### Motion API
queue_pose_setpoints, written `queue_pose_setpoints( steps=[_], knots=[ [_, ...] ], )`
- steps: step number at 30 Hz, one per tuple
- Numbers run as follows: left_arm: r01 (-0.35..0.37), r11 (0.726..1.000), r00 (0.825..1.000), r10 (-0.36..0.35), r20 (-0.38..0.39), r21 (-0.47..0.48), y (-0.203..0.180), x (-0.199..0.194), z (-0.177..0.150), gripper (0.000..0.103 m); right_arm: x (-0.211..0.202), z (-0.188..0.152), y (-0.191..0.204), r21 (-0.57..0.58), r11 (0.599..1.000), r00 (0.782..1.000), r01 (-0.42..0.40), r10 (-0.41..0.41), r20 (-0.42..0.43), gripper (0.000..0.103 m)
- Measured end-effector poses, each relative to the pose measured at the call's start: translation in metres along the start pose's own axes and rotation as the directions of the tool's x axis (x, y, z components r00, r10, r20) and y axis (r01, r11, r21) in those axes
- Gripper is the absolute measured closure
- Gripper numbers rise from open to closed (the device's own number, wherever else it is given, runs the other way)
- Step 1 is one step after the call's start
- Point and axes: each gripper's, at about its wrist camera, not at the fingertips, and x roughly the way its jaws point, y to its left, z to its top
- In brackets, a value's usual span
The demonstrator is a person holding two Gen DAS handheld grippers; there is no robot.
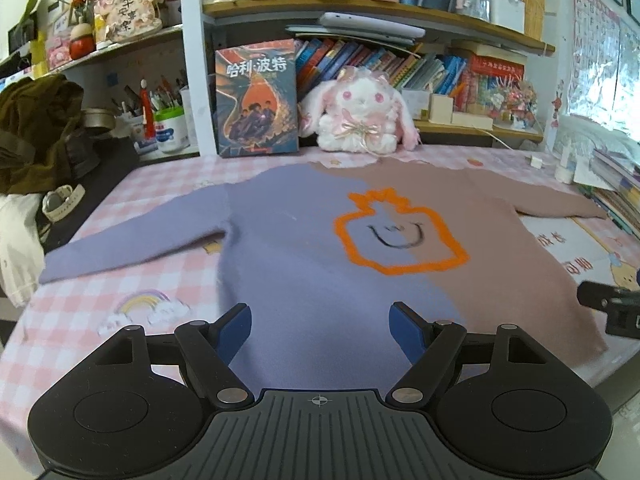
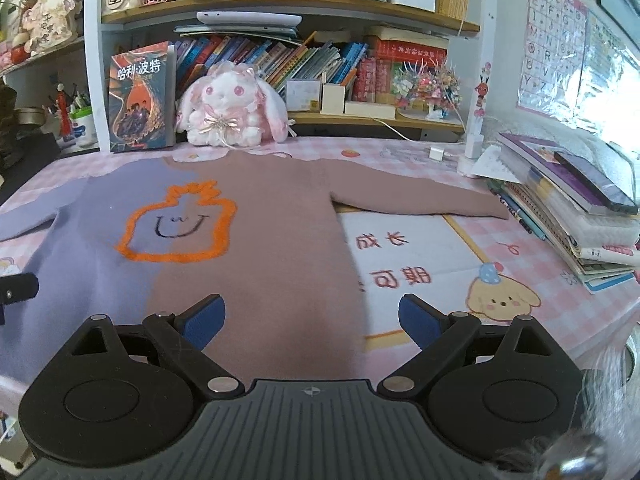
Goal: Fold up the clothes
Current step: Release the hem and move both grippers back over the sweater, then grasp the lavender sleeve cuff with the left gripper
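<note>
A sweater [image 1: 304, 248], half lilac and half dusty pink with an orange outlined smiley figure [image 1: 396, 232], lies flat and spread out on the pink checked table cover, both sleeves out to the sides. It also shows in the right wrist view [image 2: 260, 248]. My left gripper [image 1: 320, 328] is open and empty, above the lilac hem area. My right gripper [image 2: 312, 320] is open and empty, above the pink half's right hem edge. The right gripper's black body shows at the right edge of the left wrist view [image 1: 612, 308].
A plush bunny [image 1: 360, 116] and an upright book [image 1: 256, 100] stand behind the sweater below crowded shelves. A stack of books [image 2: 568, 208] sits at the table's right side. Dark clothing [image 1: 36, 128] and a watch [image 1: 60, 200] lie at the left.
</note>
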Motion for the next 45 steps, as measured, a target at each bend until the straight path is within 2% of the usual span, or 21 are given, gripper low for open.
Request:
queue_pose_setpoints(
  steps=[14, 25, 30, 36, 41, 45],
  knots=[
    [0.074, 0.996, 0.997, -0.073, -0.024, 0.044, 0.088, 0.033, 0.012, 0.022, 0.013, 0.002, 0.094, 0.063, 0.995, 0.996, 0.083, -0.081, -0.028, 0.009],
    [0.093, 0.995, 0.996, -0.093, 0.003, 0.036, 0.129, 0.051, 0.025, 0.022, 0.018, 0.011, 0.131, 0.093, 0.987, 0.992, 0.129, -0.128, -0.011, 0.008],
    [0.056, 0.998, 0.998, -0.056, 0.006, -0.024, 0.154, 0.058, 0.030, 0.022, 0.021, 0.017, 0.140, 0.087, 0.987, 0.991, 0.132, -0.132, -0.004, 0.008],
    [-0.023, 0.990, 1.000, 0.022, -0.010, -0.140, 0.195, 0.069, 0.030, 0.022, 0.024, 0.022, 0.150, 0.063, 0.990, 0.992, 0.123, -0.123, -0.005, 0.008],
    [-0.088, 0.966, 0.996, 0.083, -0.031, -0.245, 0.233, 0.080, 0.022, 0.022, 0.027, 0.021, 0.154, 0.047, 0.993, 0.994, 0.111, -0.110, -0.023, 0.008],
    [-0.121, 0.933, 0.993, 0.112, -0.044, -0.339, 0.262, 0.088, 0.015, 0.026, 0.029, 0.019, 0.156, 0.021, 0.993, 0.992, 0.112, -0.111, -0.051, 0.008]
  ],
)
